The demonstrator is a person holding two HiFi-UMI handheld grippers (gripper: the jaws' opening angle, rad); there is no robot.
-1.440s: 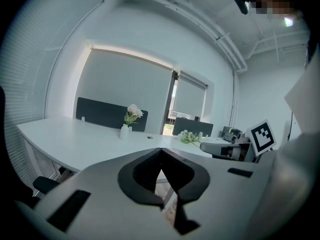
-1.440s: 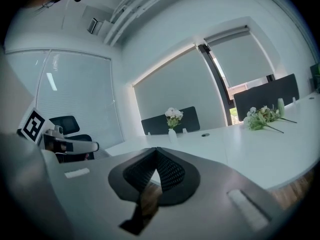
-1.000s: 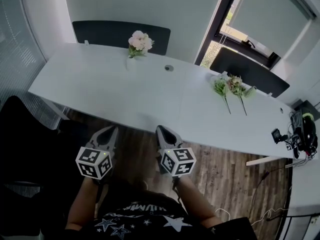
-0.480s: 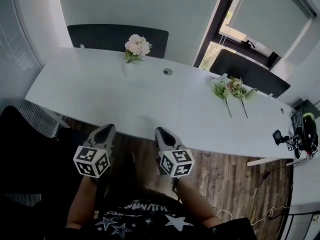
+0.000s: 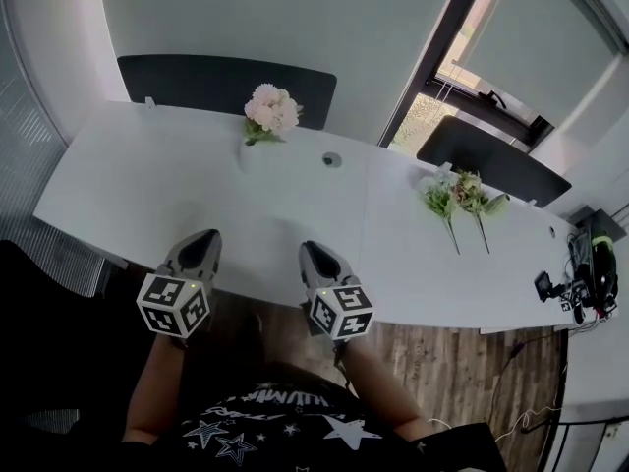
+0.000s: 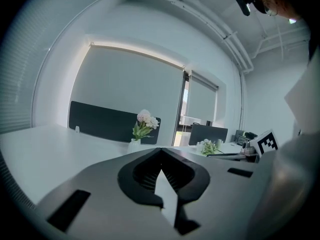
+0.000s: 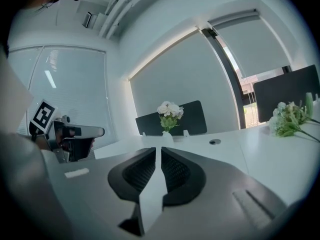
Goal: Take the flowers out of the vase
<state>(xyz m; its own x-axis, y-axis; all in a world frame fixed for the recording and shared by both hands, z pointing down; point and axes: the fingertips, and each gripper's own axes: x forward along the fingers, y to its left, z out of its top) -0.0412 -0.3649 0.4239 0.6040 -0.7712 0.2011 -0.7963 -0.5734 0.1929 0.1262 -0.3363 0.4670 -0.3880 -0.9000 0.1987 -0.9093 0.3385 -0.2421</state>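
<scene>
Beyond the left gripper (image 5: 203, 237) and right gripper (image 5: 310, 250), ribbed jaws closed empty, rounded flowers (image 5: 272, 110) fill a vase (image 6: 134, 144).

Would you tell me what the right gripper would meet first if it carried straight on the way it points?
The right gripper would most likely meet the white vase of flowers, dead ahead of its shut jaws; depth is unclear, so the table might come first.

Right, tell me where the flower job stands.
Done, apparently: a few loose stems lie on the table, right of the vase. In hand: nothing; left claw and right claw are both shut and empty at the table's near edge. Left: the pink bouquet stands in the vase, untouched.
</scene>
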